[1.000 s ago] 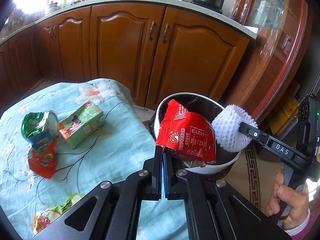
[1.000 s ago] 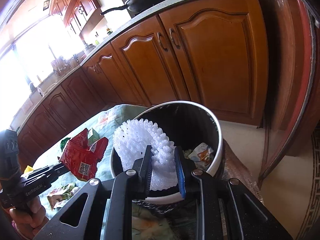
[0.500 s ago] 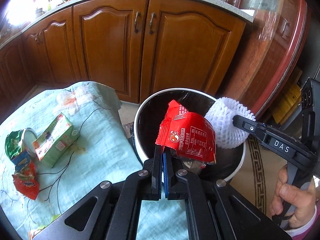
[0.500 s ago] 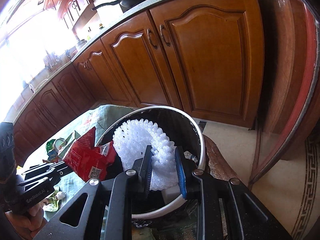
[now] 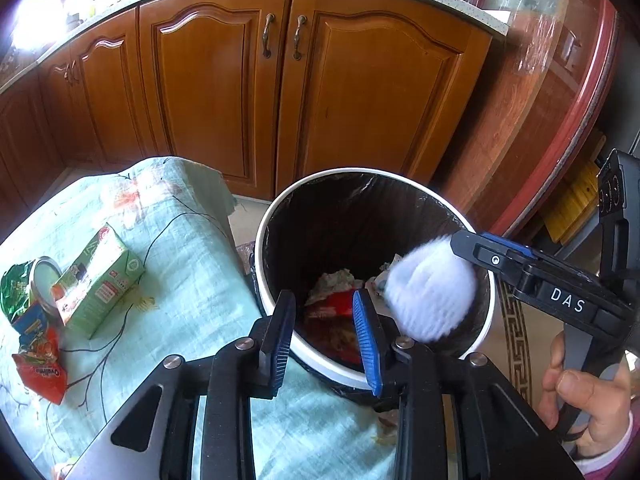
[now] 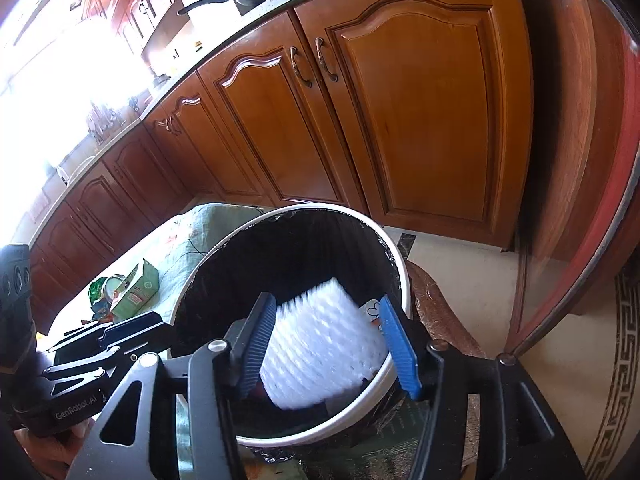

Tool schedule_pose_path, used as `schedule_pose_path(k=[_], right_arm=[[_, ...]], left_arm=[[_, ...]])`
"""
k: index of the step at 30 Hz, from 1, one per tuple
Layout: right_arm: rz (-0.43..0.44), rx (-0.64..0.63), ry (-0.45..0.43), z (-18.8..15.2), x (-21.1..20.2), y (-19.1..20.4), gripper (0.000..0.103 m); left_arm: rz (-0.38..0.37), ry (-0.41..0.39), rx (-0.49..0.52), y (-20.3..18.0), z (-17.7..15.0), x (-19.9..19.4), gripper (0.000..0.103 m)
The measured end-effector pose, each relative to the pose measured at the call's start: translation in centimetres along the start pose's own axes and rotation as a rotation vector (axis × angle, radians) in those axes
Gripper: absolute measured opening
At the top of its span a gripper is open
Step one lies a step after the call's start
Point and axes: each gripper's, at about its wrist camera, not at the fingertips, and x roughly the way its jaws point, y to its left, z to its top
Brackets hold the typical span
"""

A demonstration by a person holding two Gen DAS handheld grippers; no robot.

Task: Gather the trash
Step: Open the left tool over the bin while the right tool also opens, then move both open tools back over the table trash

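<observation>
A white bin with a black liner (image 5: pixel 269 216) (image 6: pixel 394 256) stands beside the table. My left gripper (image 5: pixel 323 336) is open over its near rim. The red snack wrapper (image 5: pixel 336 310) lies inside the bin among other trash. My right gripper (image 6: pixel 328 344) is open over the bin, and the white foam net (image 6: pixel 316 360) is blurred between its jaws, falling loose. In the left wrist view the foam net (image 5: pixel 430 296) shows just off the right gripper's fingertips (image 5: pixel 464 242).
A green carton (image 5: pixel 98 280), a green foil cup (image 5: pixel 24 284) and a red-orange packet (image 5: pixel 40 364) lie on the pale green tablecloth (image 5: pixel 192 280) left of the bin. Wooden kitchen cabinets (image 5: pixel 280 92) stand behind. A round glass-topped table edge (image 6: pixel 616 184) is at right.
Both grippers moved over the bin and opened. The red wrapper dropped from the left gripper into the bin. The foam net left the right gripper's grip and is falling.
</observation>
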Motion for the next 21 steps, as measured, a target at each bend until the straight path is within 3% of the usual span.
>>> schedule_pose_path(k=[9,21], right_arm=[[0.034,0.021,-0.041,-1.0,-1.4,0.7,0.079],[0.107,0.018,-0.084,-2.3,-3.5,4.0,0.083]], left_arm=[[0.005,-0.029,-0.064,2.1,-2.2,-2.7,0.048],[0.043,-0.074,-0.181,6.5,-5.9,-8.4,0.051]])
